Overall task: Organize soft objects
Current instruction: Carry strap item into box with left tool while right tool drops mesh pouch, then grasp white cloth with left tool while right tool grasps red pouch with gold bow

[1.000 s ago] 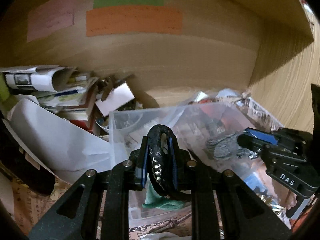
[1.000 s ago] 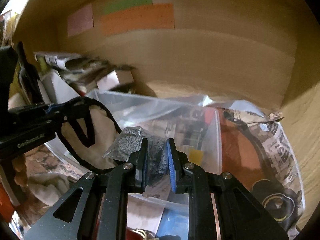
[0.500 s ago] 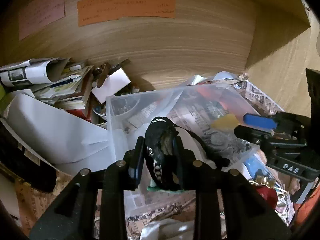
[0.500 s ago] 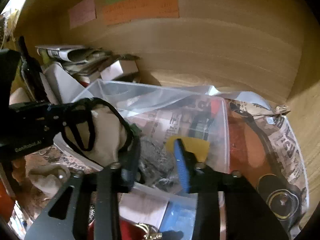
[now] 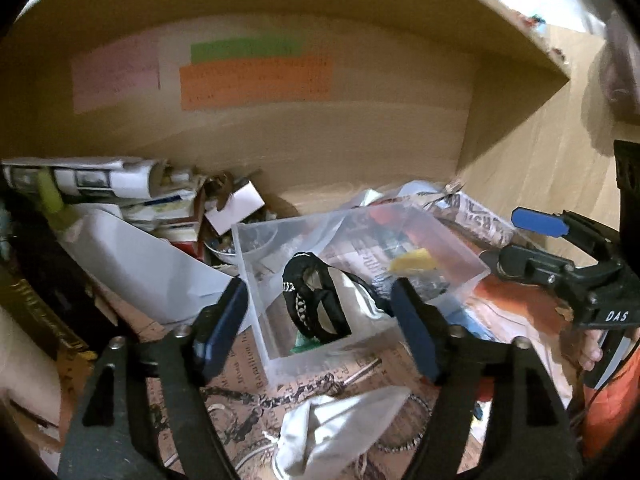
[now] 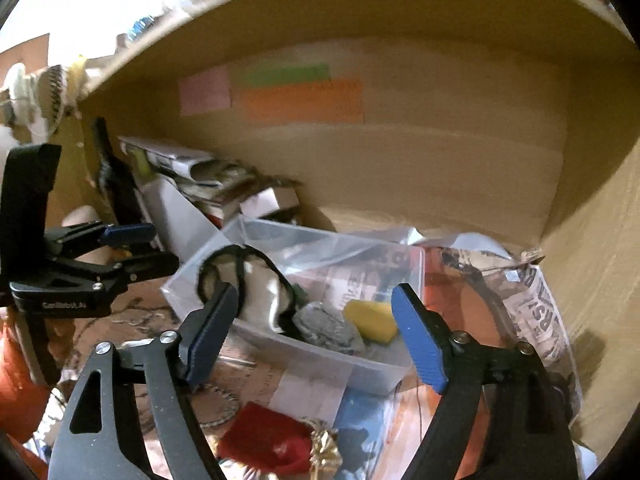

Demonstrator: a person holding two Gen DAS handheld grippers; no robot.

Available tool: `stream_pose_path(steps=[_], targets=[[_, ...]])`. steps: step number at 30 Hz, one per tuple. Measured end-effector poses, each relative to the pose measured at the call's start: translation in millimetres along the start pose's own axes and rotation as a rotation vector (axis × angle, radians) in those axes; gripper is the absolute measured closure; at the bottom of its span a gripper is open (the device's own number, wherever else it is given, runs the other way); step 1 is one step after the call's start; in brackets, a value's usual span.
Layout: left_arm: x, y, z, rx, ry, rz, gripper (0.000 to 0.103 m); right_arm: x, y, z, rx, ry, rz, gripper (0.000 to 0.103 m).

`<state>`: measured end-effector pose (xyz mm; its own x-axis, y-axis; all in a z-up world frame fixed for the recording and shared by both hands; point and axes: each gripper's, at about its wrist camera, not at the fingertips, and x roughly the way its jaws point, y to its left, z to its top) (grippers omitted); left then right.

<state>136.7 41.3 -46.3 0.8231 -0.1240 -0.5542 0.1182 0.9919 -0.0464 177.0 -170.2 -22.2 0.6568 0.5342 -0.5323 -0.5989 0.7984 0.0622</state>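
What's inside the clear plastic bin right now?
In the clear plastic bin: a black-strapped cloth bag, a grey bundle and a yellow sponge. A green item shows beneath the bag, mostly covered.

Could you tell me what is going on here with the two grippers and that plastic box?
A person holding a gripper in each hand is sorting soft things into a clear plastic box on a cluttered wooden shelf. Both the left gripper and the right gripper are open and hold nothing, each hanging in front of the box. Inside lie a cream pouch with black straps, a grey speckled bundle and a yellow sponge-like piece. A red pouch lies outside, in front of the box.
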Motion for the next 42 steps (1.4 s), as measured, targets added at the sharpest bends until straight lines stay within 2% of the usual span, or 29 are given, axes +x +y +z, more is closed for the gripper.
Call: stream_pose_path(steps=[2,8,15,24,27,28,31,33,34,35,36,40,42], targets=[[-10,-1,-4,0.002,-0.012,-0.001,0.015,-9,3,-2,-0.006,-0.017,-0.005,0.023],[-25,-5,-23,0.012,-0.015,0.012,0.007,-19,6,-15,-0.008,-0.011,-0.021,0.023],[-13,-3,-54,-0.004,0.079,0.013,0.006,-7,0,-44,0.023,0.085,-0.036,0.023],[8,0,-93,-0.033,0.204,-0.008,0.006,26,-17,-83,0.083,0.259,0.002,0.023],[16,2,-102,-0.044,0.222,0.018,0.007,35,-18,-90,0.081,0.308,0.002,0.024],[19,3,-104,-0.049,0.230,0.019,0.007,38,-18,-92,0.083,0.320,0.008,0.027],[26,8,-109,-0.077,0.261,0.000,0.024,47,-16,-99,0.077,0.369,0.022,0.044],[30,11,-112,-0.093,0.281,-0.017,0.032,50,-15,-102,0.070,0.377,0.023,0.046],[31,12,-112,-0.098,0.283,-0.022,0.037,50,-14,-102,0.066,0.374,0.022,0.051],[31,13,-113,-0.105,0.285,-0.032,0.042,50,-13,-102,0.065,0.374,0.031,0.061],[31,14,-113,-0.111,0.284,-0.042,0.044,50,-13,-101,0.065,0.375,0.039,0.062],[31,14,-111,-0.116,0.280,-0.059,0.064,50,-10,-102,0.050,0.357,0.030,0.068],[30,13,-111,-0.112,0.277,-0.059,0.069,49,-8,-101,0.042,0.345,0.024,0.072]])
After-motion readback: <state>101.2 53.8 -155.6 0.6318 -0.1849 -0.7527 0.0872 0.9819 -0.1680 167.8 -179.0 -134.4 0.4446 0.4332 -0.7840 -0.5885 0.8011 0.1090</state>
